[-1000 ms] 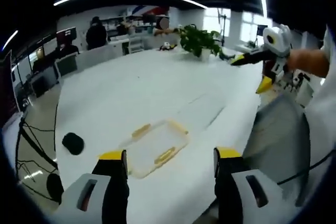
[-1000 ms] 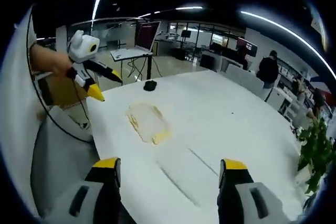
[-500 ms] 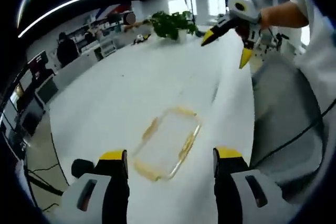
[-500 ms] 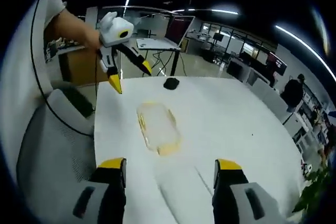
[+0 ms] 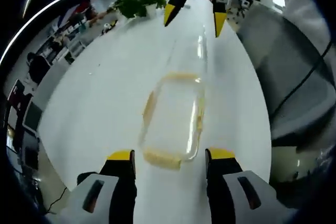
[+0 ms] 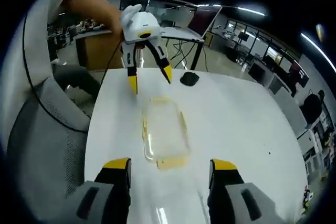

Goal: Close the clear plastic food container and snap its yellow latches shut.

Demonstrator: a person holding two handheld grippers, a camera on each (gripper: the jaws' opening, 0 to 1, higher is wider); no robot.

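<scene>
Clear plastic container (image 5: 173, 119) lies flat on the white desk (image 5: 105, 93), rectangular with rounded corners, see-through, with yellow latches (image 5: 161, 159) along its edges: one at each short end and one on each long side. Lid looks seated on top; can't tell whether any latch is snapped down.

Long axis runs from one gripper toward the other. In the left gripper view it sits just ahead of the left gripper (image 5: 169, 162), centred between the jaws, near short end almost at the tips, far end pointing at the right gripper (image 5: 191, 18). In the right gripper view the same container (image 6: 164, 132) sits just ahead of the right gripper (image 6: 170, 167), between its jaws, far end pointing at the left gripper (image 6: 149, 80).

Left jaws: spread wide, nothing held, above the desk. Right jaws: same, spread wide, holding nothing. Neither touches the container.

Further out: a black puck-like thing (image 6: 189, 78) on the desk beyond the left gripper, a potted plant (image 5: 134, 2) at the far end behind the right gripper, a grey chair (image 6: 44, 135) beside the desk edge.
</scene>
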